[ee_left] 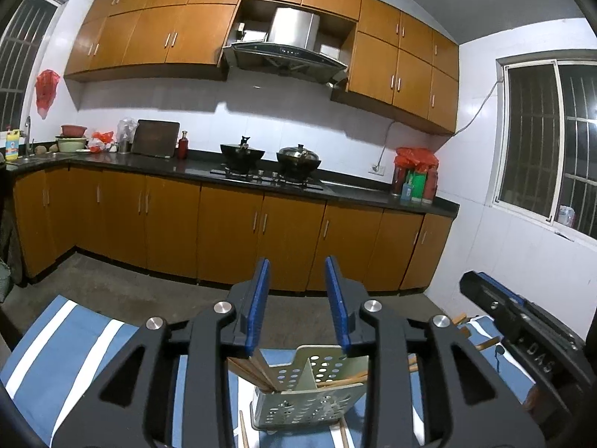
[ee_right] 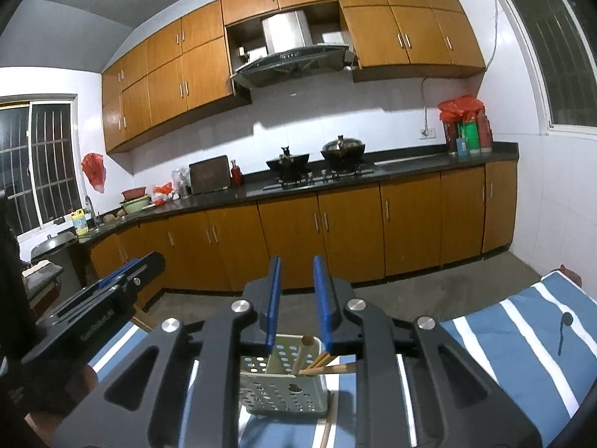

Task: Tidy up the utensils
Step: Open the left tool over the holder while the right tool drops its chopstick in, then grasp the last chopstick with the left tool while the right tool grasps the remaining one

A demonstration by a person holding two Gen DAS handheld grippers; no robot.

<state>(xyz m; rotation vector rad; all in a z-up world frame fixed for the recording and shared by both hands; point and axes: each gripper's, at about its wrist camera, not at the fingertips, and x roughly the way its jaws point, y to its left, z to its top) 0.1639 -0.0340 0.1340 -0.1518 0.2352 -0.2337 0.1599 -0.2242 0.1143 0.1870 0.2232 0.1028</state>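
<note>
Left wrist: perforated utensil holder [ee_left: 309,392] upright on striped blue cloth [ee_left: 56,339], chopsticks [ee_left: 257,369] leaning in its left compartment, more in the right. Left gripper [ee_left: 298,272] above holder, jaws parted, nothing between. Right wrist: right gripper [ee_right: 297,268] likewise parted, empty, over same holder [ee_right: 283,392].

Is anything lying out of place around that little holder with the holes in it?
Yes. Several wooden chopsticks lie loose on the blue-and-white striped cloth beside the pale green perforated plastic utensil holder, instead of in it. Those already in the holder lean at different angles rather than standing upright. Nothing looks spilled or broken.
</note>
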